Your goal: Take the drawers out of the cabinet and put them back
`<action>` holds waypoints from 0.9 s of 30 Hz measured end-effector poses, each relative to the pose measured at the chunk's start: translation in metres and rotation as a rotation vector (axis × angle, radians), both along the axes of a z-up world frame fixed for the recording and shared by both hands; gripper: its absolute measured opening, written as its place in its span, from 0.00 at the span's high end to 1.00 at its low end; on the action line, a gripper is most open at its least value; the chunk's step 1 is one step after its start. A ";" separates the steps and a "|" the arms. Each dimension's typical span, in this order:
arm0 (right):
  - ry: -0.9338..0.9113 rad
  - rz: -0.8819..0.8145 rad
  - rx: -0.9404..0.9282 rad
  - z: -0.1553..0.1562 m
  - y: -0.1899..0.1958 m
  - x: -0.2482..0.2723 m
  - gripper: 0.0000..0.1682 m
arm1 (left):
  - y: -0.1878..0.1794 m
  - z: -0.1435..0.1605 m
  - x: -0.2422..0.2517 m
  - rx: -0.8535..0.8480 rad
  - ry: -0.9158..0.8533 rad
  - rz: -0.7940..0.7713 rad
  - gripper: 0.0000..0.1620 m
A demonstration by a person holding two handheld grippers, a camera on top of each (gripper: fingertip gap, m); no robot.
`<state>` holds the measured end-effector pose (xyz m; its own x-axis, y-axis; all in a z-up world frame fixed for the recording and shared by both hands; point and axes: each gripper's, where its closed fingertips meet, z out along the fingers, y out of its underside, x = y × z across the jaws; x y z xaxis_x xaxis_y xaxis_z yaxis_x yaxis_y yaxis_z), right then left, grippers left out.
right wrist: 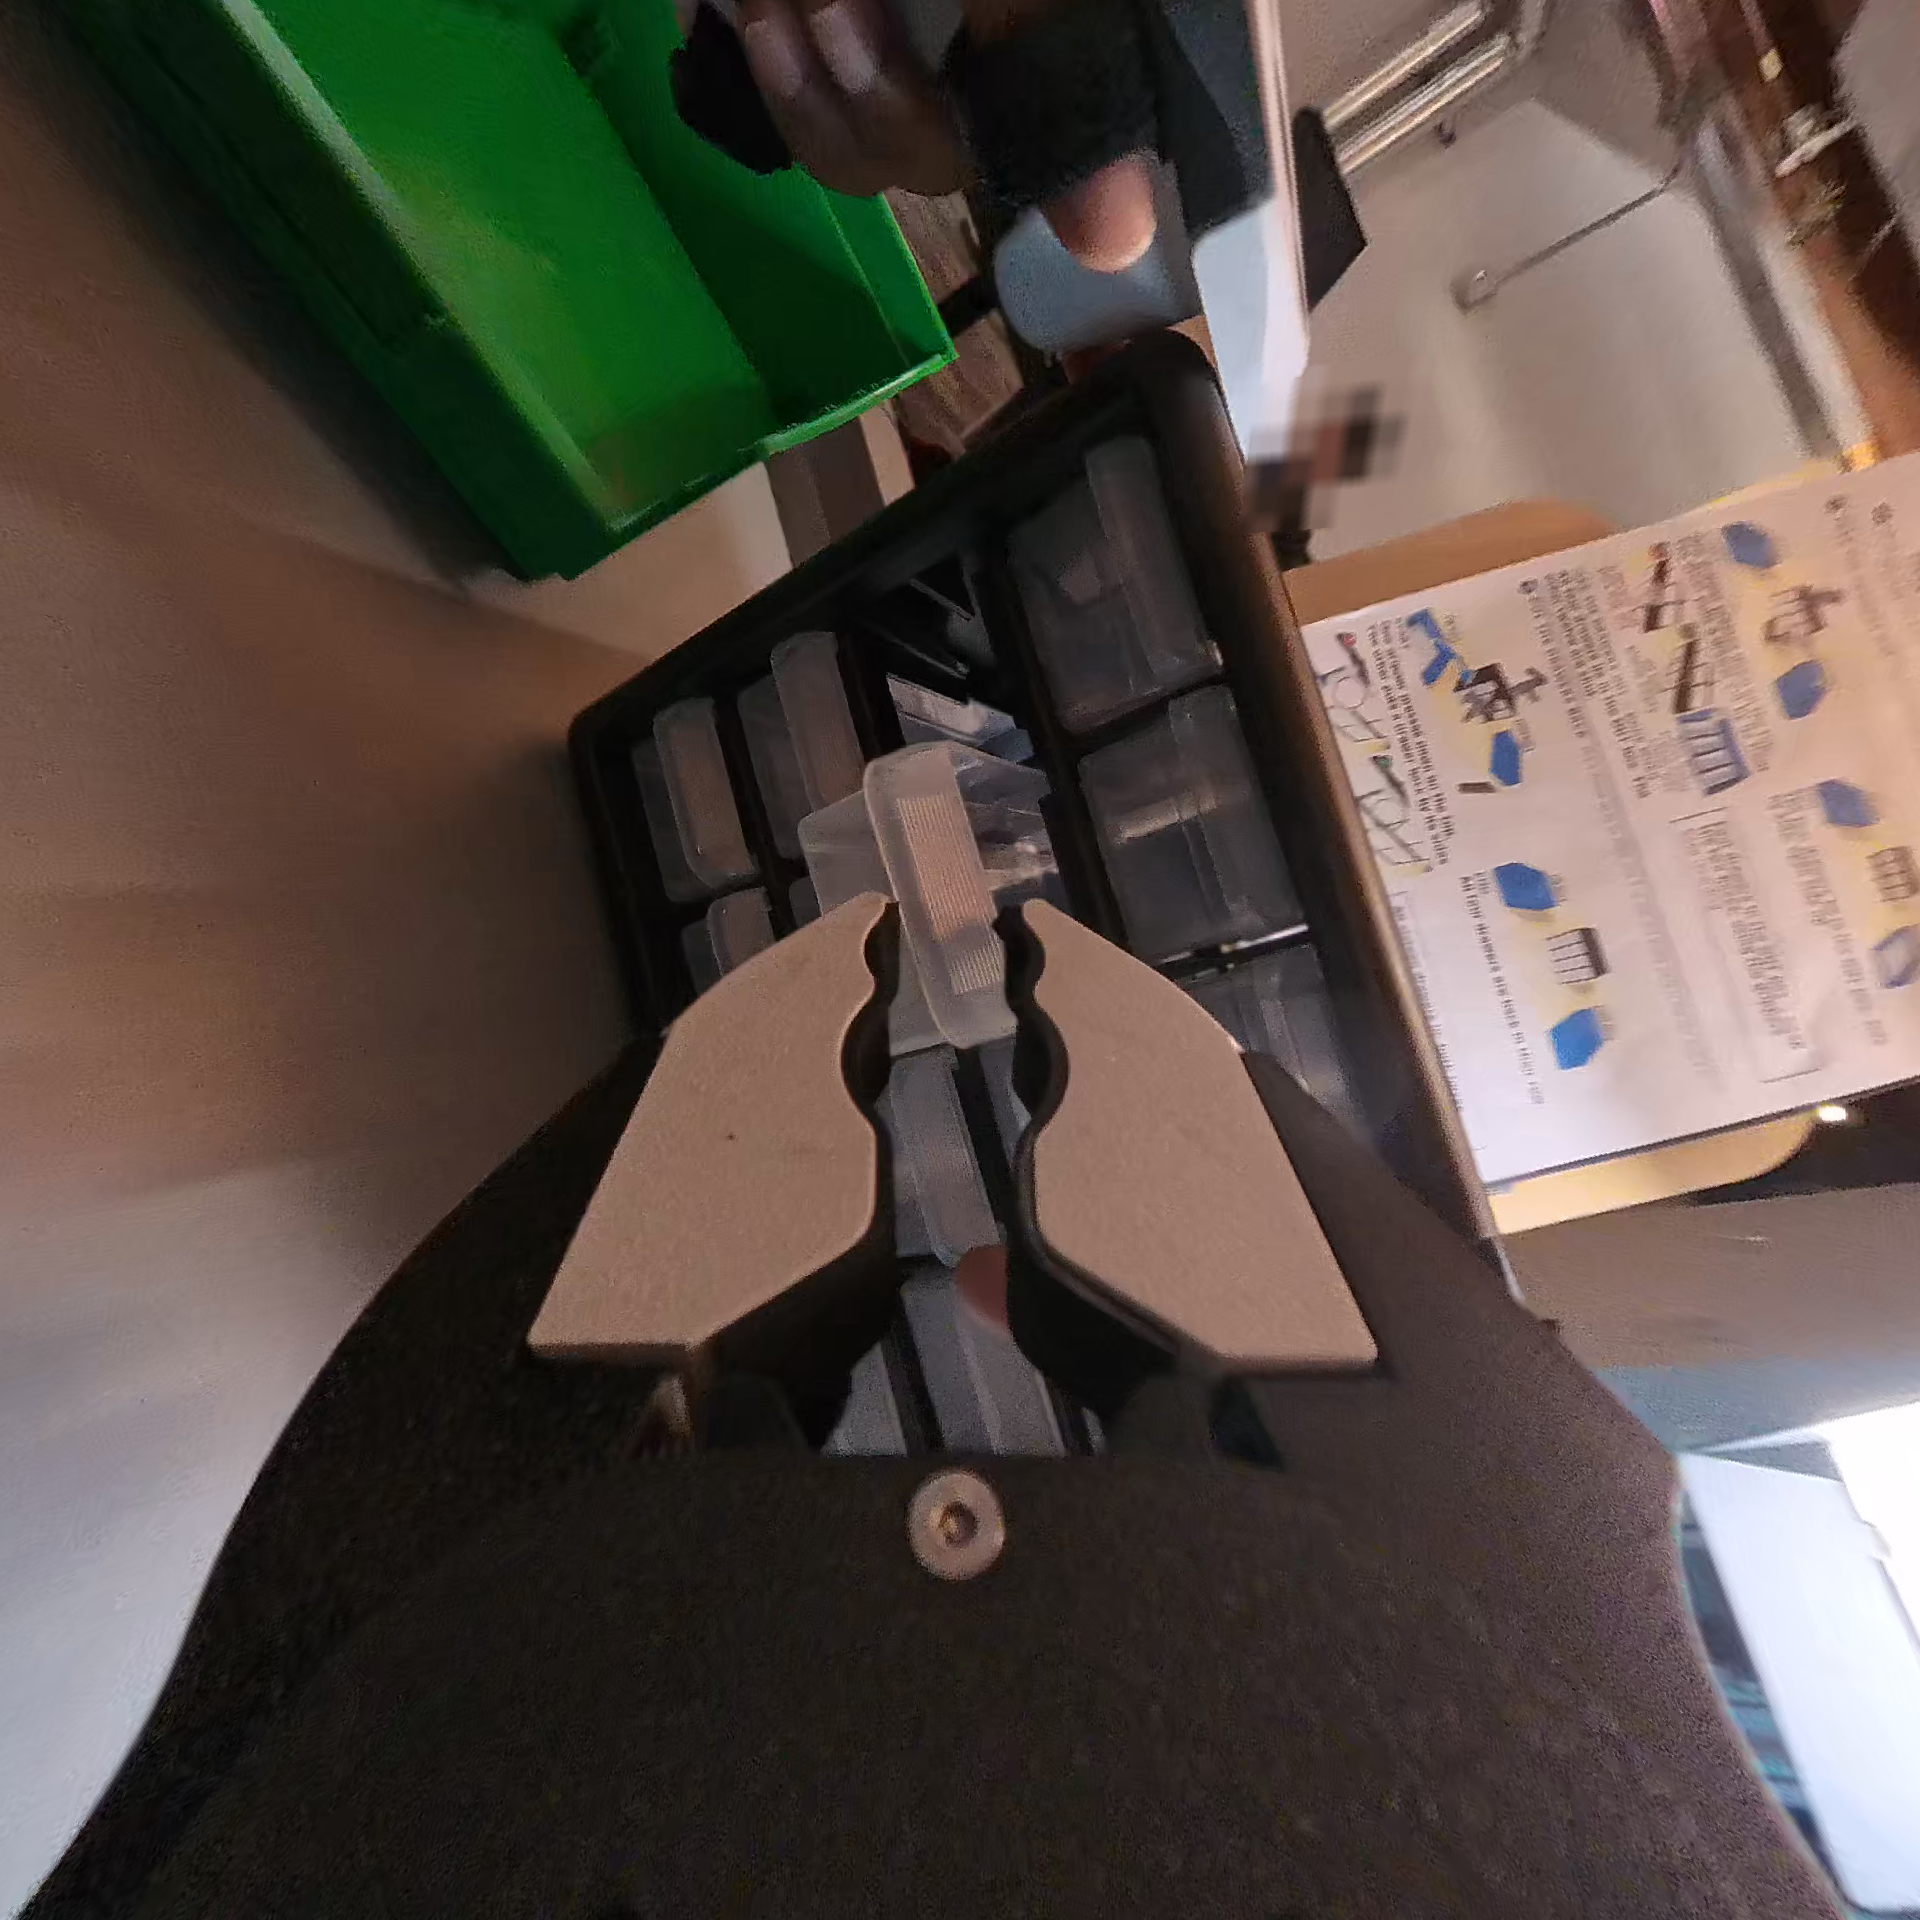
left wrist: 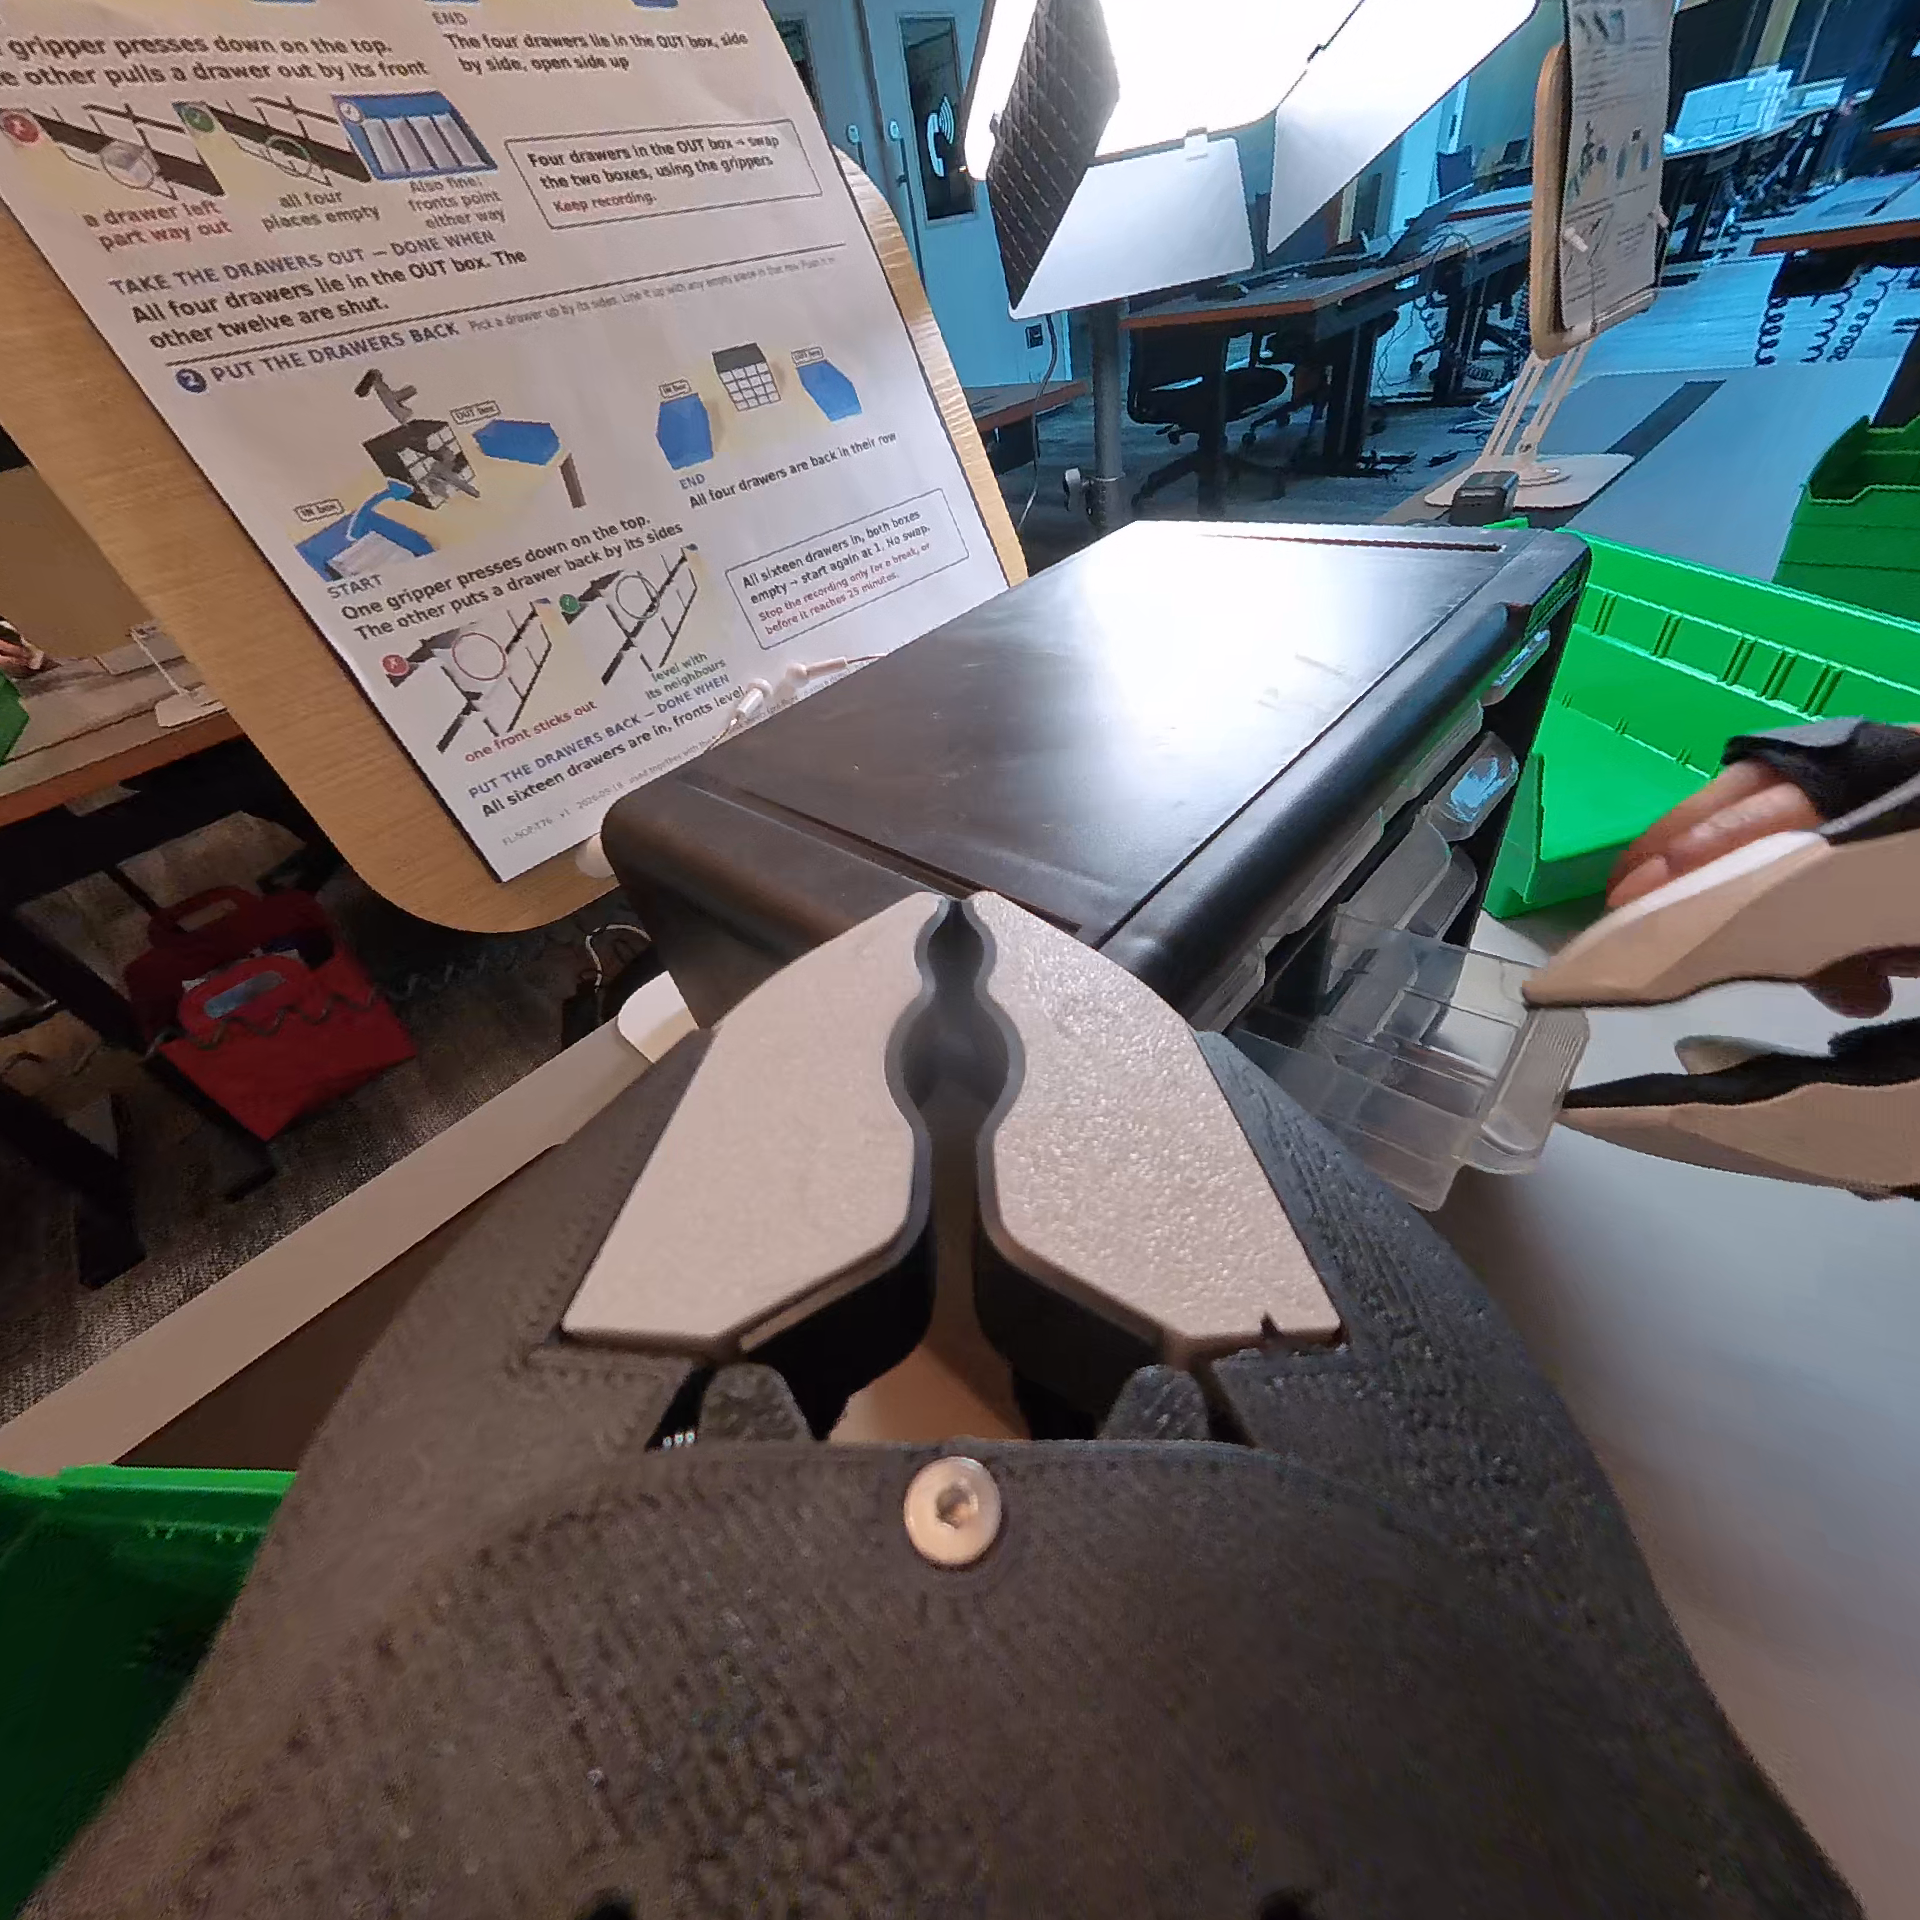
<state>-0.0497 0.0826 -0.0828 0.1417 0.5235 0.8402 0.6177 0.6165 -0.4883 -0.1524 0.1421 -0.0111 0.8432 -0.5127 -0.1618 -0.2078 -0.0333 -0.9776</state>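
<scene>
The black cabinet (left wrist: 1091, 707) stands on the table, its clear drawers facing right. One clear drawer (left wrist: 1423, 1049) sticks partway out of its slot. My right gripper (left wrist: 1548, 1044) is closed on that drawer's front, one finger above and one below. In the right wrist view my right gripper (right wrist: 951, 912) pinches the drawer's ribbed front tab (right wrist: 940, 883), with the cabinet front (right wrist: 1236, 623) behind it. My left gripper (left wrist: 954, 914) is shut and empty, its tips at the near edge of the cabinet top. It also shows in the right wrist view (right wrist: 1081, 281), blurred.
A green bin (left wrist: 1683, 675) sits right of the cabinet, and another green bin (left wrist: 104, 1579) is at the lower left, also seen in the right wrist view (right wrist: 520, 312). An instruction sheet on a wooden board (left wrist: 468, 364) stands behind the cabinet. The pale table (left wrist: 1662, 1455) runs to the right.
</scene>
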 end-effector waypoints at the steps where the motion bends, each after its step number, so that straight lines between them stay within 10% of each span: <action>1: 0.012 0.002 -0.031 0.001 0.003 0.000 0.86 | 0.000 0.000 0.000 0.001 0.001 0.000 1.00; 27: -0.646 0.126 -0.710 -0.030 -0.015 0.004 0.91 | 0.000 0.000 0.000 -0.002 0.003 -0.016 1.00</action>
<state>-0.0457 0.0679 -0.1127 -0.3284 0.9190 0.2180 0.8474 0.3886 -0.3617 -0.1521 0.1422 -0.0115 0.8342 -0.5267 -0.1631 -0.2112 -0.0321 -0.9769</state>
